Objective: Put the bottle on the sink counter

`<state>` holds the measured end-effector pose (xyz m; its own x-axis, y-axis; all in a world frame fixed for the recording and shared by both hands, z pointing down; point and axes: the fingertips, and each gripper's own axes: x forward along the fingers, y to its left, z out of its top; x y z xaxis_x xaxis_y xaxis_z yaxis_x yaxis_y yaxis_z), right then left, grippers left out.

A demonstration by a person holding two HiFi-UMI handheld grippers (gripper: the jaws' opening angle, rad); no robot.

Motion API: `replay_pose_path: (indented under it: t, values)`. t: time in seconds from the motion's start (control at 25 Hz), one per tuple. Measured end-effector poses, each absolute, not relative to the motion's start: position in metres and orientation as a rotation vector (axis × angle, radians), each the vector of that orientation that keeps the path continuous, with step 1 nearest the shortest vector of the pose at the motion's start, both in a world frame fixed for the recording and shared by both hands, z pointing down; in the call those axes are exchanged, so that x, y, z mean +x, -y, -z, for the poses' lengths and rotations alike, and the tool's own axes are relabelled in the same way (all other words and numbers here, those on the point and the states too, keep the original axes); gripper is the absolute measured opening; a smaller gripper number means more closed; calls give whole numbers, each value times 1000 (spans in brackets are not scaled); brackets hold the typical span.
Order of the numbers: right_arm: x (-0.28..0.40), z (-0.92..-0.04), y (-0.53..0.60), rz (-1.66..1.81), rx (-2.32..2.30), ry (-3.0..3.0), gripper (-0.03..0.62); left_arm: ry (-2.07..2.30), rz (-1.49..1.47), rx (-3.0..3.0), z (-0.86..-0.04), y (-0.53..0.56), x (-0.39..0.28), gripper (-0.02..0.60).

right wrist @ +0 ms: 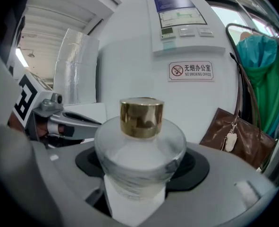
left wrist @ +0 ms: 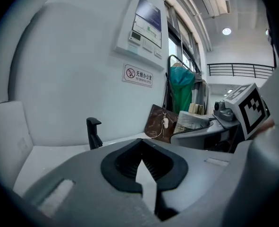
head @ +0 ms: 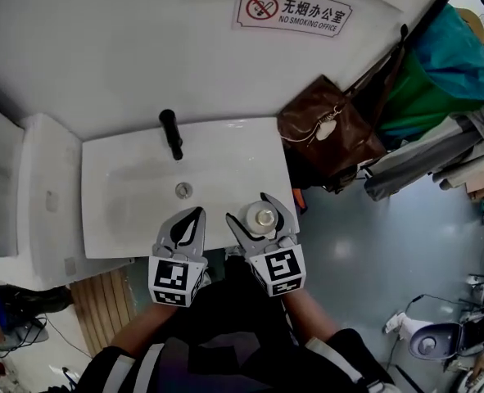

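We hold the bottle [head: 264,217] over the front edge of the sink [head: 119,195]
Our left gripper [head: 197,214] is pinched together with nothing in it, above the white sink; our right gripper [head: 248,207] squeezes the clear bottle with the gold cap, near the sink's right front corner

White sink [head: 123,232], rectangular, flat rim all round. Black faucet [head: 171,133] upright on the back rim, centre. Round metal drain [head: 183,190] mid-basin. Basin looks dry, though glare makes that unclear. Bottle [head: 264,217] over the front-right rim; can't tell if it touches.
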<state>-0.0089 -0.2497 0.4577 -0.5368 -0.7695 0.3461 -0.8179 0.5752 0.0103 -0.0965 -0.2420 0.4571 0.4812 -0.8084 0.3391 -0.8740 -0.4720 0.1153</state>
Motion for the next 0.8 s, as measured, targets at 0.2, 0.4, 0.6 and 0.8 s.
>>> replay_pose_path:
  t: [0.2,0.4,0.6,0.8]
  values:
    - [1,-472,287,-232,1287,2496,344,1434,-371,2428,-471,275,-82,-3]
    - [8,-487,324,-259,1273,2505,344,1426,-401,2372,-488,311,-68,-3]
    - [16,-500,357,-291,1265,2515,344,1453,-452,2328,-502,340,-63,-2]
    - [21,-512,387,-296,1248,2509,344,1480,-487,2300,-513,362,-60,-3]
